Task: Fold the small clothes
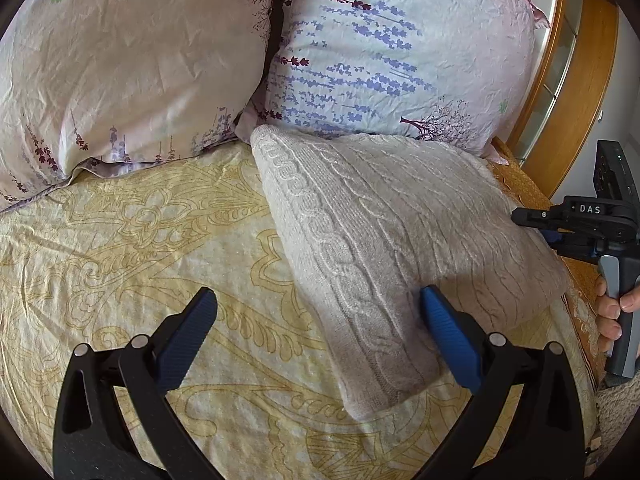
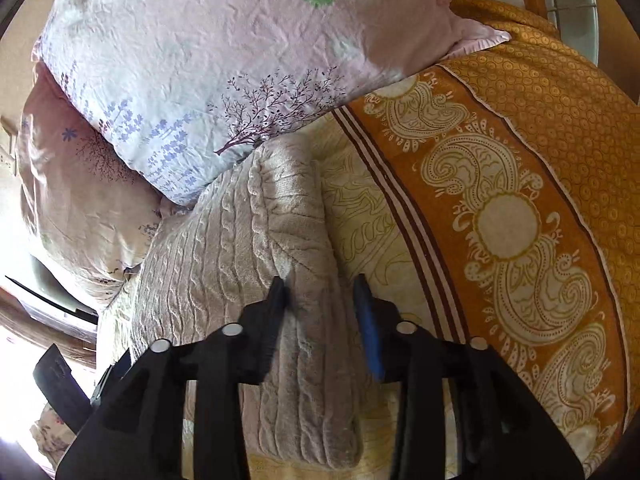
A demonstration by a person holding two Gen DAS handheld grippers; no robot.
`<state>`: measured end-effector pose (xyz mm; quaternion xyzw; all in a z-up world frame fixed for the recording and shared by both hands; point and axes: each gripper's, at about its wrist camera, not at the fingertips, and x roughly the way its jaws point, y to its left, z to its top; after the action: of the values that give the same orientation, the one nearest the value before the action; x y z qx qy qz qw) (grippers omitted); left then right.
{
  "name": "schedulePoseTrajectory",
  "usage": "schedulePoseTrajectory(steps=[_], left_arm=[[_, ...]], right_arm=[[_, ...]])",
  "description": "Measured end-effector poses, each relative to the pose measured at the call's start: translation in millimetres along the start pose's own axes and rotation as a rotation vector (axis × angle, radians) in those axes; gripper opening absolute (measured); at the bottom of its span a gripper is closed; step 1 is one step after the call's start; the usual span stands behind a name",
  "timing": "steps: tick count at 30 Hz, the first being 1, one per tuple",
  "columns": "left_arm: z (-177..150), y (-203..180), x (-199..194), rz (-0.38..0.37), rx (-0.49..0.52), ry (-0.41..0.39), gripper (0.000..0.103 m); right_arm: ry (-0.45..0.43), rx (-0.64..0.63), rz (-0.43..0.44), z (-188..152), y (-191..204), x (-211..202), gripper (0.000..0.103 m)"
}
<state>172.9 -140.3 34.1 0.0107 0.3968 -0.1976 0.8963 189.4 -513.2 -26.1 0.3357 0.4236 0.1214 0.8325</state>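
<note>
A beige cable-knit sweater (image 1: 384,232) lies folded on the yellow patterned bedsheet (image 1: 140,248), its far end against a pillow. My left gripper (image 1: 318,300) is open wide above the sweater's near left edge, holding nothing. My right gripper (image 2: 320,284) is open, its jaws standing either side of a raised fold along the sweater (image 2: 256,240) right edge; it also shows in the left wrist view (image 1: 532,220) at the sweater's right side, held by a hand.
Two floral pillows (image 1: 120,64) (image 1: 392,48) lie at the head of the bed. An orange paisley border (image 2: 500,208) of the bedsheet runs along the right. A wooden headboard (image 1: 580,60) curves behind.
</note>
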Motion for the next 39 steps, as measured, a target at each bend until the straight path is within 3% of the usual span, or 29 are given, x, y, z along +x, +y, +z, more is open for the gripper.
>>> schedulePoseTrajectory(steps=[2, 3, 8, 12, 17, 24, 29, 33, 37, 39], left_arm=[[0.6, 0.9, -0.5, -0.019, 0.000, 0.003, 0.101], [1.7, 2.7, -0.3, -0.043, -0.005, 0.005, 0.101], [6.8, 22.5, -0.1, -0.185, -0.121, 0.008, 0.101], [11.0, 34.6, 4.2, -0.218, -0.189, 0.016, 0.101], [25.0, 42.6, 27.5, -0.273, -0.269, 0.131, 0.101], [49.0, 33.3, 51.7, -0.304, -0.283, 0.186, 0.100], [57.0, 27.9, 70.9, -0.361, -0.295, 0.217, 0.083], [57.7, 34.6, 74.6, -0.392, -0.361, 0.203, 0.076], [52.5, 49.8, 77.8, -0.462, -0.462, 0.181, 0.055], [50.6, 56.0, 75.5, -0.492, -0.484, 0.165, 0.046]], right_arm=[[-0.002, 0.042, 0.039, 3.5, -7.2, -2.9, 0.063], [0.000, 0.066, 0.062, 5.3, -12.7, -4.5, 0.064], [0.051, 0.139, 0.125, 10.1, -29.2, 3.2, 0.064], [0.106, 0.128, 0.144, 10.5, -23.1, 18.0, 0.064], [0.145, 0.089, 0.163, 13.7, -7.7, 30.8, 0.064], [0.180, 0.046, 0.218, 15.1, 10.0, 48.4, 0.065], [0.198, 0.045, 0.279, 16.8, 17.4, 61.0, 0.065], [0.206, 0.047, 0.348, 18.5, 9.9, 61.7, 0.064], [0.201, 0.041, 0.388, 13.4, 12.2, 64.9, 0.042], [0.192, 0.084, 0.428, 11.7, 8.5, 63.4, 0.037]])
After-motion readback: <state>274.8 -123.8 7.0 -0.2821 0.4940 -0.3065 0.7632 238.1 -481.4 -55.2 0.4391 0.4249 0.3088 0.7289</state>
